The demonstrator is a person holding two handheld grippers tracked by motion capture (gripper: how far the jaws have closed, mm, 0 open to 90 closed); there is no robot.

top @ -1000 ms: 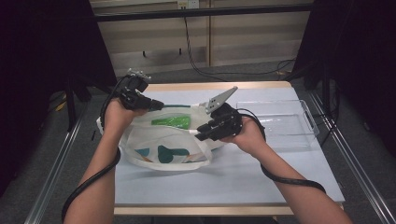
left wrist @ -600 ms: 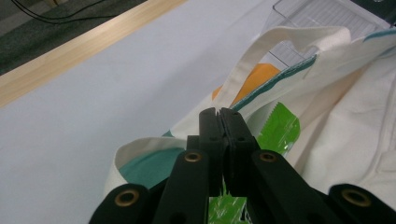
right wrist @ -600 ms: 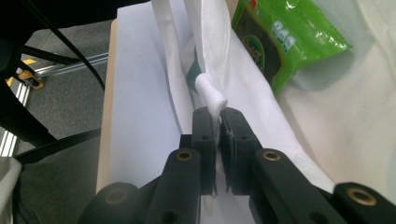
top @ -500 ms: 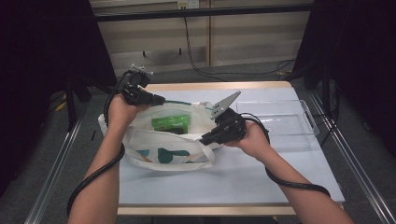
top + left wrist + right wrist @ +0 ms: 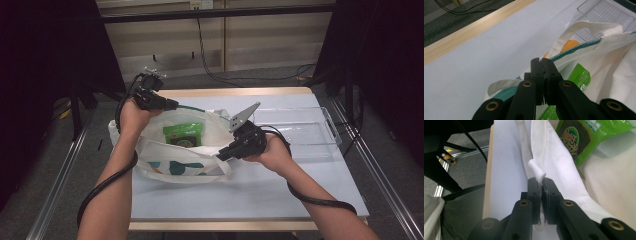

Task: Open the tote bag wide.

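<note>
a white cloth tote bag with teal and orange printed shapes (image 5: 175, 160) lies on the pale blue bench with a light wooden edge (image 5: 280, 190), its mouth held apart by both tongs. the left tongs (image 5: 172, 105) sit at the far rim of the bag, toward the left rear of the bench; in the left gripper view the left tongs (image 5: 541, 61) have their two black jaws pressed together on the bag's teal-trimmed rim (image 5: 571, 50), with a white cloth handle loop (image 5: 584, 27) arching just beyond them. the right tongs (image 5: 222, 155) are at the near rim of the bag, about the middle of the bench; in the right gripper view the right tongs (image 5: 540, 181) are closed on a fold of white cloth (image 5: 537, 171), a small tuft of it standing up between the jaw tips.

inside the open bag lies a bright green plastic snack packet with a dark printed label (image 5: 182, 134), flat on the bag's inner cloth and between the two tongs. the same packet shows in the right gripper view (image 5: 586, 137), beyond the pinched rim, and its crinkled green edge shows just beside the jaws in the left gripper view (image 5: 579, 77).

a clear plastic rectangular tray (image 5: 310, 132) stands on the bench to the right of the bag, close to it. black cables (image 5: 320, 202) trail from each tongs along the person's forearms.
</note>
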